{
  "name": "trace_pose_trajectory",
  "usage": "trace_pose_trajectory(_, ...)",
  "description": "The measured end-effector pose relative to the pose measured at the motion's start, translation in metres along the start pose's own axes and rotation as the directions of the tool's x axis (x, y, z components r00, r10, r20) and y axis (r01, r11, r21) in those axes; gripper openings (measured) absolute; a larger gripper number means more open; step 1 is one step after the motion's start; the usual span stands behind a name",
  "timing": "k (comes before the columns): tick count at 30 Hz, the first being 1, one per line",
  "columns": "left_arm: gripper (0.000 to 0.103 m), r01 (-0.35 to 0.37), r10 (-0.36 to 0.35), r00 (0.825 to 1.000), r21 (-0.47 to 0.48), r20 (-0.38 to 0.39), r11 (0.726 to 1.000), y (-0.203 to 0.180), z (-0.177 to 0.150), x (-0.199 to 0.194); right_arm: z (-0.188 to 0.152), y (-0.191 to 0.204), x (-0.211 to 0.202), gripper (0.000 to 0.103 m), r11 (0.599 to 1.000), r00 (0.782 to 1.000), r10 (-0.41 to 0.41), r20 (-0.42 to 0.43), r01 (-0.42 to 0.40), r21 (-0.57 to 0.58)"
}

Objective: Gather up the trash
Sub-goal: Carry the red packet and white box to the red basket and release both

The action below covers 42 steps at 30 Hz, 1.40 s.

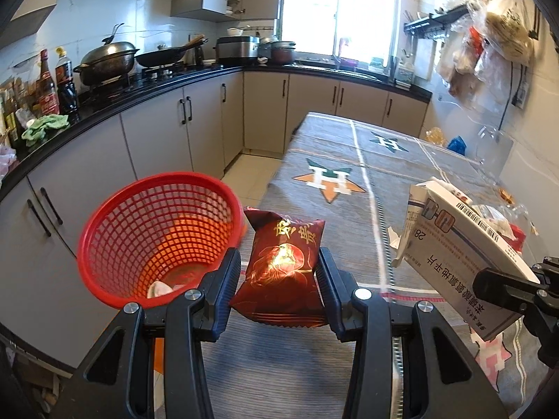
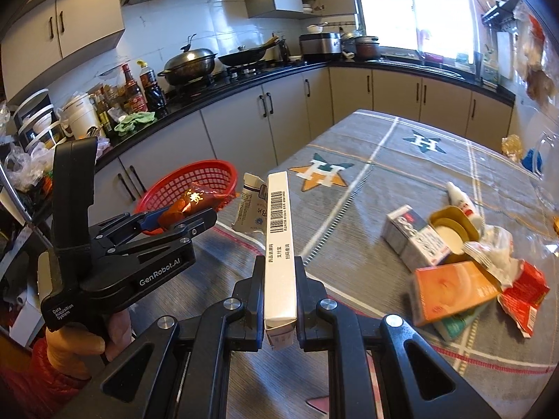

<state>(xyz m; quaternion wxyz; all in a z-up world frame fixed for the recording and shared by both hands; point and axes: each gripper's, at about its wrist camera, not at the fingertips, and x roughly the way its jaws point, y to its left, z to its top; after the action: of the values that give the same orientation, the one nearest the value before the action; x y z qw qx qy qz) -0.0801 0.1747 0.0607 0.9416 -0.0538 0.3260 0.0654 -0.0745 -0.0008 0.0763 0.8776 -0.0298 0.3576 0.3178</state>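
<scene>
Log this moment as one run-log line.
left gripper: shut on red snack packet | right gripper: shut on white medicine box | red basket: beside table | trash pile: on table

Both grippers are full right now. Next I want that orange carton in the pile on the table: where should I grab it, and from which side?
Grip the orange carton across its narrow thickness at the near left edge, coming from the left. That corner sticks out clear of the pile, while crumpled red wrappers and a white carton crowd its right and far sides. It lies tilted on a green box, so the left edge is probably raised enough to get under.
</scene>
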Motion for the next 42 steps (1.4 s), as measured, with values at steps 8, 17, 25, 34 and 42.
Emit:
trace_pose_trajectory(8,0.043,-0.028,0.028,1.000,-0.045,0.004,0.999,0.029,0.003,0.001,0.014,0.018,0.019,0.014,0.999,0.999,0.028,-0.023,-0.028,-0.026)
trace_pose_trajectory(17,0.043,-0.063,0.063,0.998,-0.090,0.002,0.994,0.056,0.005,0.004,0.027,0.038,0.037,0.014,0.997,0.998,0.052,-0.041,-0.055,-0.058)
trace_pose_trajectory(25,0.043,-0.094,0.092,0.996,-0.132,-0.016,0.987,0.088,0.014,0.013,0.047,0.058,0.058,0.014,0.993,0.994,0.089,-0.058,-0.093,-0.074)
trace_pose_trajectory(34,0.043,-0.136,0.124,0.990,-0.196,-0.074,0.971,0.130,0.024,0.040,0.079,0.082,0.109,0.014,0.988,0.984,0.138,-0.112,-0.145,-0.059)
trace_pose_trajectory(42,0.043,-0.168,0.147,0.983,-0.207,-0.111,0.964,0.146,0.021,0.056,0.094,0.089,0.158,0.015,0.986,0.974,0.157,-0.163,-0.163,-0.021)
